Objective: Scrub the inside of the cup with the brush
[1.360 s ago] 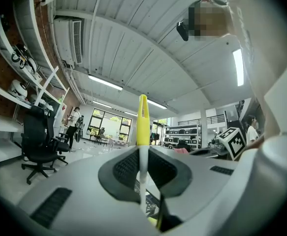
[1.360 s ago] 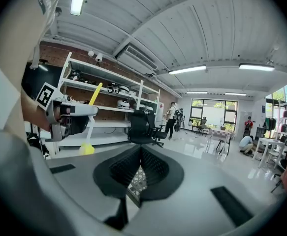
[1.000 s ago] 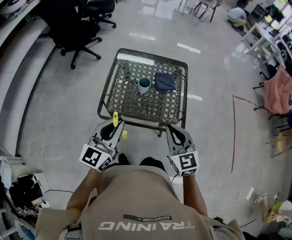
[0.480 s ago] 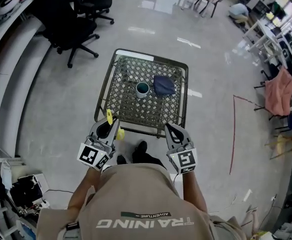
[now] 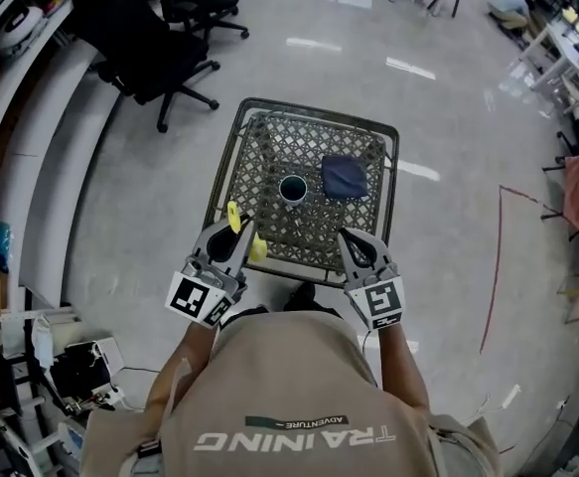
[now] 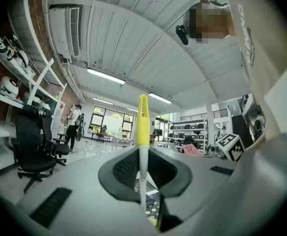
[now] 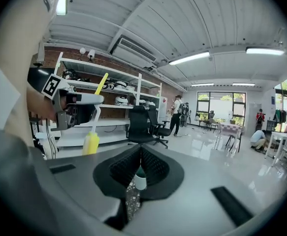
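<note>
A dark teal cup stands upright near the middle of the wire-mesh table, with a dark blue cloth just to its right. My left gripper is shut on the brush, which has a yellow handle end and a yellow head, and hovers over the table's near left edge. In the left gripper view the brush stands upright between the shut jaws of the left gripper. My right gripper is shut with nothing in it at the near right edge. In its own view the right gripper points at the cup.
Black office chairs stand on the floor beyond the table's left side. A curved white counter runs along the left, with boxes and cables at its near end. A red line marks the floor to the right.
The person has stepped toward the table. Both grippers now reach its near edge, with the brush still held in the left one. The cup and cloth have not moved.
</note>
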